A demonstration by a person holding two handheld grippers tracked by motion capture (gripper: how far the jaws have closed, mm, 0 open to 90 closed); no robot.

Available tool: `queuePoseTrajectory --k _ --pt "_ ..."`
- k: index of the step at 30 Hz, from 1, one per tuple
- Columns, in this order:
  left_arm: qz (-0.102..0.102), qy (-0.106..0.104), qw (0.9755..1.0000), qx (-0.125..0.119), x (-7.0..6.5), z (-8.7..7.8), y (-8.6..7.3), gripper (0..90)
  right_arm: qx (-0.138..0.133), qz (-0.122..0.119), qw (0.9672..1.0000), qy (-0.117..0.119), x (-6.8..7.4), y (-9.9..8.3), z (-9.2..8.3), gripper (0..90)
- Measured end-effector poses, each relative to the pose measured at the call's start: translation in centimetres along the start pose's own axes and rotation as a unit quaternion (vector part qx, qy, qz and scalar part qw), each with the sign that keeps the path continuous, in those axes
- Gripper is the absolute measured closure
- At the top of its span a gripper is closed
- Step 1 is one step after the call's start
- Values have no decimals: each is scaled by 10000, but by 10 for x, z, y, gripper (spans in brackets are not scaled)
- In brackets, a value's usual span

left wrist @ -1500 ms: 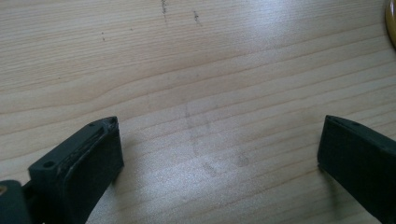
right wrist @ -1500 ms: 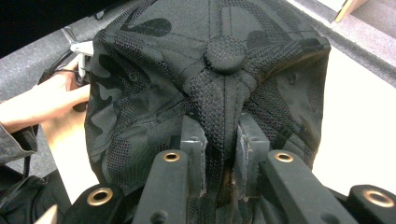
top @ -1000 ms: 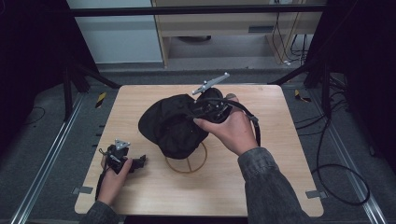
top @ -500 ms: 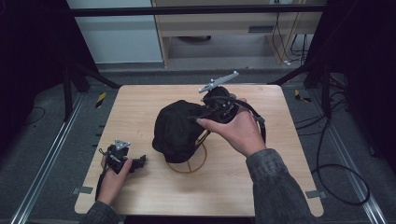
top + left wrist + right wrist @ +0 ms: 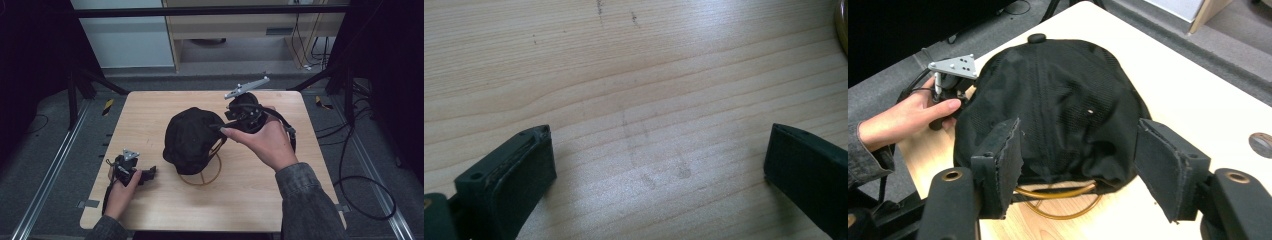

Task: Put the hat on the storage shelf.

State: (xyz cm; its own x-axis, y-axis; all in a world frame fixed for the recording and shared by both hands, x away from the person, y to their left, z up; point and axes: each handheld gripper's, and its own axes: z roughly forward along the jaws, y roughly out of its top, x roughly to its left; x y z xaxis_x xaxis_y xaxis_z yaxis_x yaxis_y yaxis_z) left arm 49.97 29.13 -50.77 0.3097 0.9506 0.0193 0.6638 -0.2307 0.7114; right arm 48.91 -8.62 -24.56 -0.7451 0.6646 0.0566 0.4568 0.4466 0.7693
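A black mesh cap (image 5: 192,137) sits over a gold wire stand (image 5: 207,172) in the middle of the wooden table (image 5: 150,112). My right gripper (image 5: 222,126) hovers just right of the cap, tilted down toward it. In the right gripper view its jaws stand open (image 5: 1078,150) with the cap (image 5: 1058,100) just beyond them and nothing between the pads; the stand's ring (image 5: 1058,200) shows under the cap. My left gripper (image 5: 147,173) rests low at the table's front left, apart from the cap. It is open (image 5: 659,160) over bare wood.
A cable (image 5: 360,185) trails from the right gripper off the table's right edge. The left hand and its gripper (image 5: 950,75) lie beyond the cap in the right gripper view. Dark frame posts (image 5: 75,85) and floor rails flank the table.
The right hand and gripper have drawn back to the right, off the cap's crown. The cap has shifted slightly right and rests on the stand. The left gripper has not moved.
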Motion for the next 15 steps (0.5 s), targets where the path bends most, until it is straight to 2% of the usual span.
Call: queuePoseTrajectory --k 7,15 --pt "0 0 10000 1 0 0 0 0 -69 85 9998 -168 -7 -7 -12 318" --pt "0 0 10000 0 0 0 0 0 -100 167 9994 -295 -13 -14 -18 289"
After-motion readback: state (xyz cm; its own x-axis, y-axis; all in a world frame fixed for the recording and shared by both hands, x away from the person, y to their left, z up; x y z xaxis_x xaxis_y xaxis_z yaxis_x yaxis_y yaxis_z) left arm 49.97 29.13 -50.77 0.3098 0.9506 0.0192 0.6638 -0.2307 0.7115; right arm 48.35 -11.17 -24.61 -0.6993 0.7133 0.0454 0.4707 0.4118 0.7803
